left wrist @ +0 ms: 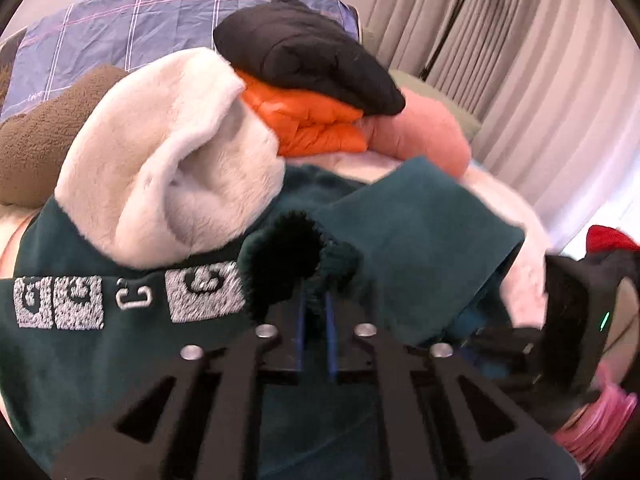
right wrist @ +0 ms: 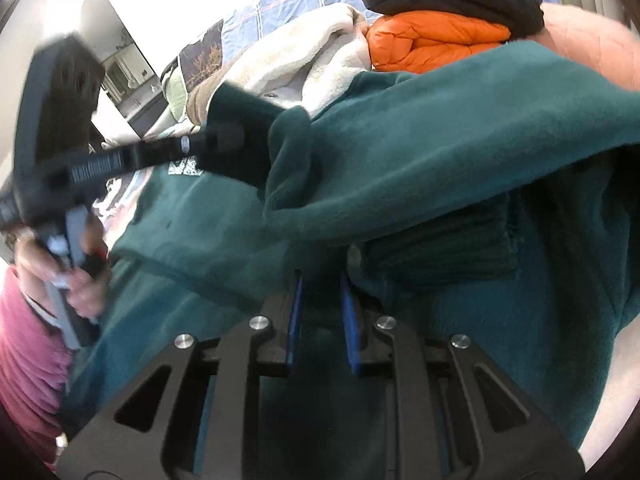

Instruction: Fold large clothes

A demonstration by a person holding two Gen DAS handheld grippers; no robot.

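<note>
So the left gripper [left wrist: 316,300] is clamped on the ribbed cuff of the dark green fleece sweatshirt [left wrist: 420,240], while the right gripper [right wrist: 322,300] pinches its hem, spreading it for folding.

Your green garment [left wrist: 420,216] is a soft, matt fleece with a short fuzzy nap; its cuff [left wrist: 292,256] is ribbed knit, and the grey letters [left wrist: 128,296] on it look like rough, looped stitching. Behind it you see a cream plush garment [left wrist: 168,160], thick and furry, and an orange puffer jacket [left wrist: 316,128] of smooth, slightly shiny quilted fabric. The black jacket [left wrist: 308,52] on top is matt quilted cloth. Your left gripper [left wrist: 316,308] has matt black plastic arms, bright metal rivets [left wrist: 266,331] and blue pads [left wrist: 331,332] that look rubbery.
</note>
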